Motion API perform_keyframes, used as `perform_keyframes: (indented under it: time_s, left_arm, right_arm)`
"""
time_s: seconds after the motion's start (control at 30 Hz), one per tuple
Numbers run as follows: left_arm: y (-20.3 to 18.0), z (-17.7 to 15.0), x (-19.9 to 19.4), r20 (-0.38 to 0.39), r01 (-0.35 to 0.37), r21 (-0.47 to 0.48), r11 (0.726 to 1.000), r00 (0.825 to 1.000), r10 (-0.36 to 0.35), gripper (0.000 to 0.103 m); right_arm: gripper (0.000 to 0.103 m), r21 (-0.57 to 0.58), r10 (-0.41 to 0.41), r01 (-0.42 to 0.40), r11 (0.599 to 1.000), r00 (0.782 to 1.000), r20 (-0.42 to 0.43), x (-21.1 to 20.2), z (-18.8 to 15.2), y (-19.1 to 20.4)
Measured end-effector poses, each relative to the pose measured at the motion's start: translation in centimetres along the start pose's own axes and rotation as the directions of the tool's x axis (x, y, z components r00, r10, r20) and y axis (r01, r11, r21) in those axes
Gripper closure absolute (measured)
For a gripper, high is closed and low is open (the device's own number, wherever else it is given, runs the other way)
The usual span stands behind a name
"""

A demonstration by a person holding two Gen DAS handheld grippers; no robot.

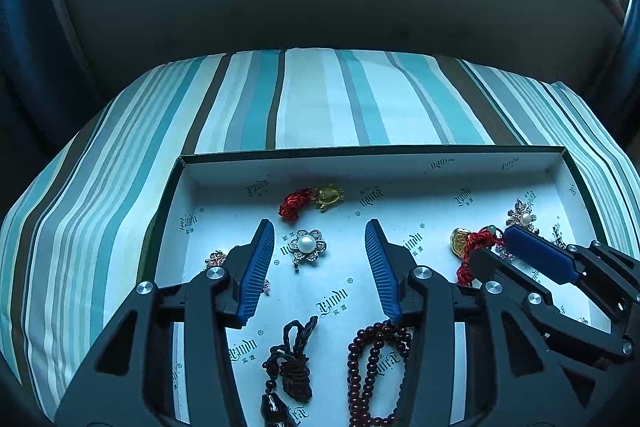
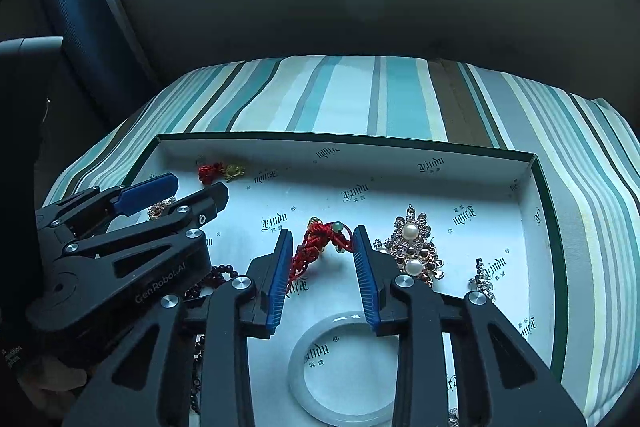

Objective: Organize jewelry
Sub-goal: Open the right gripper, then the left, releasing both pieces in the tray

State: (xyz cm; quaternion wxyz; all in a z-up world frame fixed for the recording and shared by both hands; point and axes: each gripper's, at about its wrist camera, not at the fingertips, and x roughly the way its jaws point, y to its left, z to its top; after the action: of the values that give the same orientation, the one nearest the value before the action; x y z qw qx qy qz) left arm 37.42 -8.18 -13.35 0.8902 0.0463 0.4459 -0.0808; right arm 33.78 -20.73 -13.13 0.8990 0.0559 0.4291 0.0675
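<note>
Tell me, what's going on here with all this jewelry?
A person is sorting jewelry in a shallow white box on a striped cushion, one gripper in each hand. The left gripper stands open around a pearl flower brooch. The right gripper is open with a red knotted charm between its fingers, not pressed. A pale bangle lies nearby.

The white lining of the box [image 2: 440, 187] is showing the printed word "Lindu" many times, each with small Chinese characters below. The left tool [image 2: 192, 193] is carrying "GenRobot.AI" on its black arm.
</note>
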Motion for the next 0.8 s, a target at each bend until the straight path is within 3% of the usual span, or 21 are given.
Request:
perform_keyframes:
  time_s: [0.17,0.8]
  left_arm:
    - [0.4,0.1,-0.1,0.006,-0.002,-0.013,1.000,1.000,0.002,0.048]
    - [0.0,-0.4,-2.7,0.065,-0.037,0.010,0.999,0.997,0.036,0.023]
  right_arm:
    - [0.055,0.006,-0.010,0.010,1.000,1.000,0.017,-0.6,0.1,-0.4]
    - [0.026,0.037,-0.102,0.099,0.994,0.991,0.091,-4.0,-1.2,-1.8]
